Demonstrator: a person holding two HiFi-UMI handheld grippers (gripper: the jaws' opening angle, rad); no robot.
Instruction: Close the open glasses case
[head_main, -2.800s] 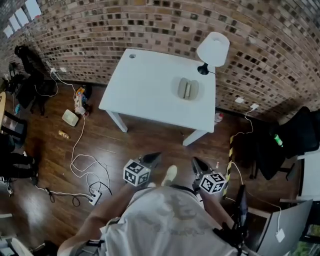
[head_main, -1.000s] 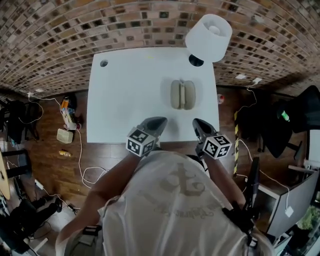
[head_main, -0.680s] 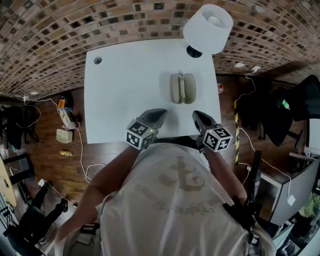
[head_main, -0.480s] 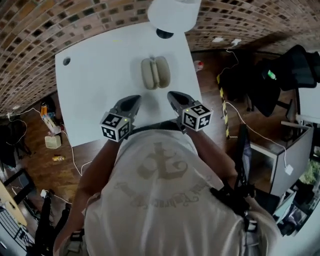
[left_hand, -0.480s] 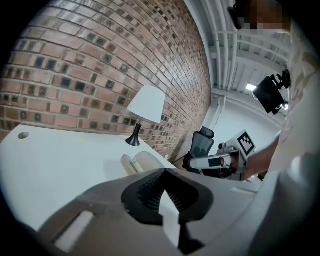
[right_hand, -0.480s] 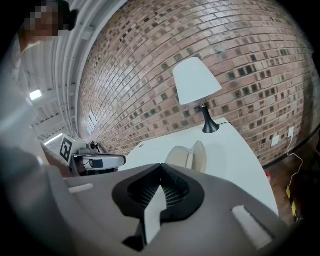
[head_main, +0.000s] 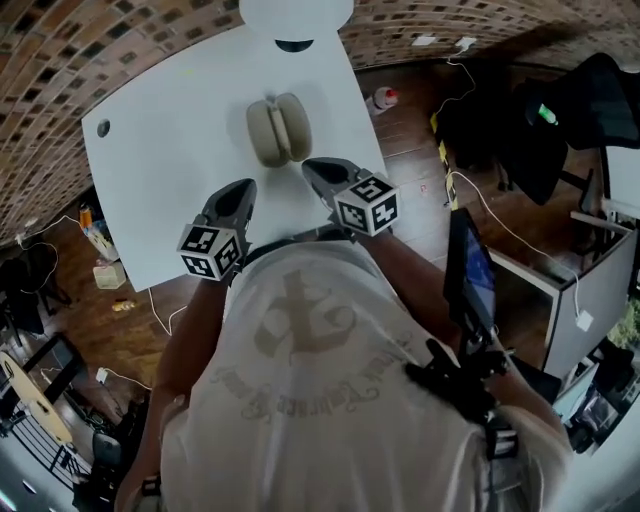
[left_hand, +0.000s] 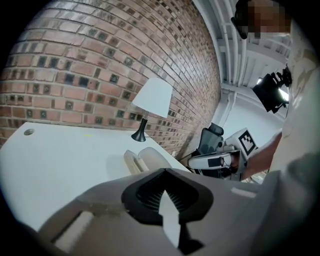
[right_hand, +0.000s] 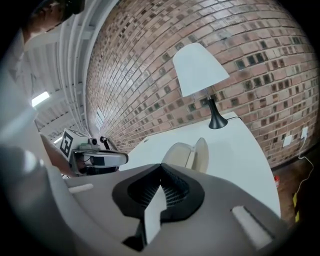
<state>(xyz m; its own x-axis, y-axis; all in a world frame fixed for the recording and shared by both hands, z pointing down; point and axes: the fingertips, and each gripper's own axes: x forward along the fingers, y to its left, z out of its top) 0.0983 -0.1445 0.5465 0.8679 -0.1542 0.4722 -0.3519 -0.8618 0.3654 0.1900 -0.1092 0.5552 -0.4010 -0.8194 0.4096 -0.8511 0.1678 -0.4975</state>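
Observation:
The open glasses case (head_main: 278, 130) is beige and lies on the white table (head_main: 170, 180) with its two halves spread side by side, just in front of a white lamp (head_main: 295, 15). My left gripper (head_main: 243, 188) hovers over the table a little short of the case and to its left, shut and empty. My right gripper (head_main: 312, 168) is shut and empty too, its tip close to the case's near right edge. The case (left_hand: 145, 160) lies ahead in the left gripper view, beyond the gripper (left_hand: 164, 172). The right gripper view shows the case (right_hand: 187, 155) just past the gripper (right_hand: 161, 167).
A brick wall (head_main: 60, 60) runs behind the table. The lamp's black base (right_hand: 217, 122) stands behind the case. The table has a cable hole (head_main: 103, 128) at its far left. A black chair (head_main: 590, 100) and cables (head_main: 480, 215) are on the wooden floor at the right.
I have walked up to the table. Both grippers have come forward from the table's near edge over its top, closer to the case. Both stay shut.

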